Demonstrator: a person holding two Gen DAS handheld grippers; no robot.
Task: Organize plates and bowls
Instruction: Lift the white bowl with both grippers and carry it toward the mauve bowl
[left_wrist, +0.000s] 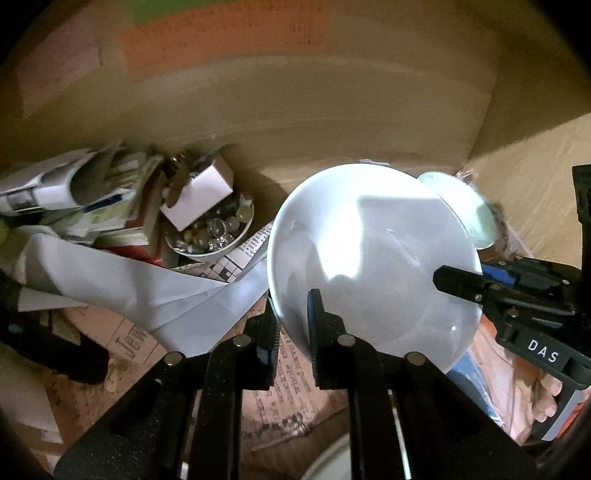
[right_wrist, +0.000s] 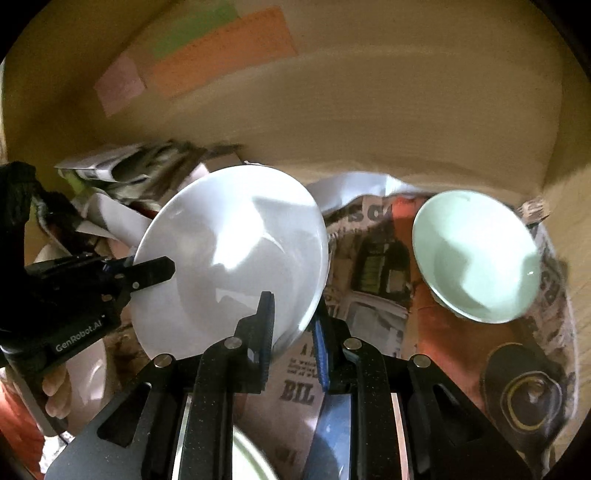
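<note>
Your left gripper (left_wrist: 293, 332) angles downward, clamped on the near-left rim of the white plate (left_wrist: 369, 258), which is tilted above the newspaper (right_wrist: 373, 295) lining the cardboard box (left_wrist: 295, 110). Your right gripper (right_wrist: 293, 332) pinches the plate's opposite edge. Left of the plate, a small bowl (left_wrist: 210, 240) holds pebbles and a white carton; to the right, a pale green bowl (right_wrist: 476, 254) leans on the newspaper.

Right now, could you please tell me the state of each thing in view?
White plate: tilted, clamped at opposite rims.
Left gripper: shut on the plate's rim.
Right gripper: shut on the plate's rim.
Green bowl: tilted, empty, on newspaper.
Small bowl: full of trinkets.
</note>
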